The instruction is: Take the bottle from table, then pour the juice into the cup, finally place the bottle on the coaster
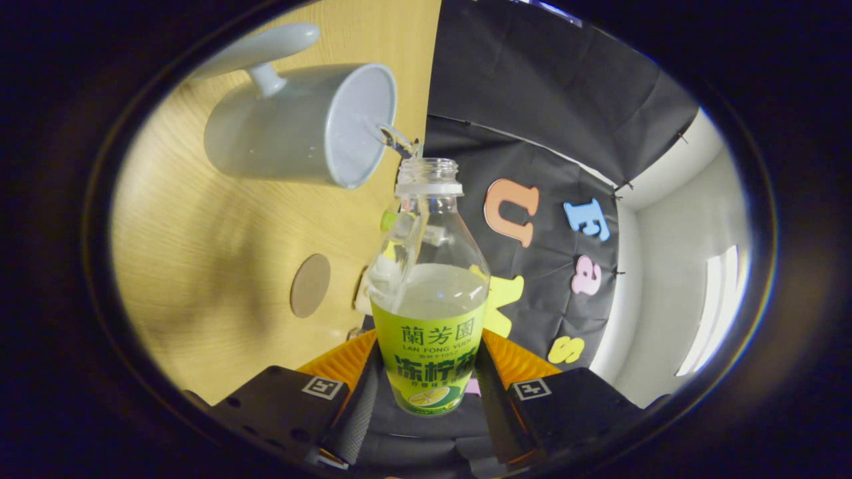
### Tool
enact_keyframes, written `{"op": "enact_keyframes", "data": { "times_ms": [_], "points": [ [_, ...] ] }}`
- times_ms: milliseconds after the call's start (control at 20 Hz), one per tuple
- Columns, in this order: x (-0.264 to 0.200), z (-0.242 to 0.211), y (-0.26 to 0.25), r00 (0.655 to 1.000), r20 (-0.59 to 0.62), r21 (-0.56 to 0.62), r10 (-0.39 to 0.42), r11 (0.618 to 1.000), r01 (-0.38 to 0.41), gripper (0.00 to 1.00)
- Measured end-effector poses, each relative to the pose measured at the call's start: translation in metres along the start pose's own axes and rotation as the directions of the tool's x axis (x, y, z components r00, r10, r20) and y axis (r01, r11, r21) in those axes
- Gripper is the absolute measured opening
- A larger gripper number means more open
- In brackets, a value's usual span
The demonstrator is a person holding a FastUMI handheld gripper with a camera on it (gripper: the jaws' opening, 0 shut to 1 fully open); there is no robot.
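The bottle [429,293] sits clamped between the gripper [429,386] fingers, its open mouth touching the rim of the cup [299,126] on the wooden table [200,279]. The round coaster [310,285] lies on the table beside the bottle, well apart from the cup.

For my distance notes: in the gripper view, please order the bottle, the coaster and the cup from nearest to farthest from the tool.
1. Bottle: held between the fingers of the tool, tilted, pouring.
2. Coaster: on the wooden table, beyond the fingers, beside the bottle.
3. Cup: farthest, past the bottle's mouth, catching the stream.
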State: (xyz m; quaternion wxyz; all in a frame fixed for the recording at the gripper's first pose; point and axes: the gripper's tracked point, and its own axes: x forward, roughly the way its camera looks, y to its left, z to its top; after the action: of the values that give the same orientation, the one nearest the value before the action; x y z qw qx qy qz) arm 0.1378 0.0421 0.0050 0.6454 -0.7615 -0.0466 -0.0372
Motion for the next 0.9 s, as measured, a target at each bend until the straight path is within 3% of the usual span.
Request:
{"op": "enact_keyframes", "data": {
  "times_ms": [900],
  "points": [
    [0.0053,0.0012,-0.0036,0.996,-0.014,-0.099,-0.087,0.991,0.085,0.77]
  ]
}}
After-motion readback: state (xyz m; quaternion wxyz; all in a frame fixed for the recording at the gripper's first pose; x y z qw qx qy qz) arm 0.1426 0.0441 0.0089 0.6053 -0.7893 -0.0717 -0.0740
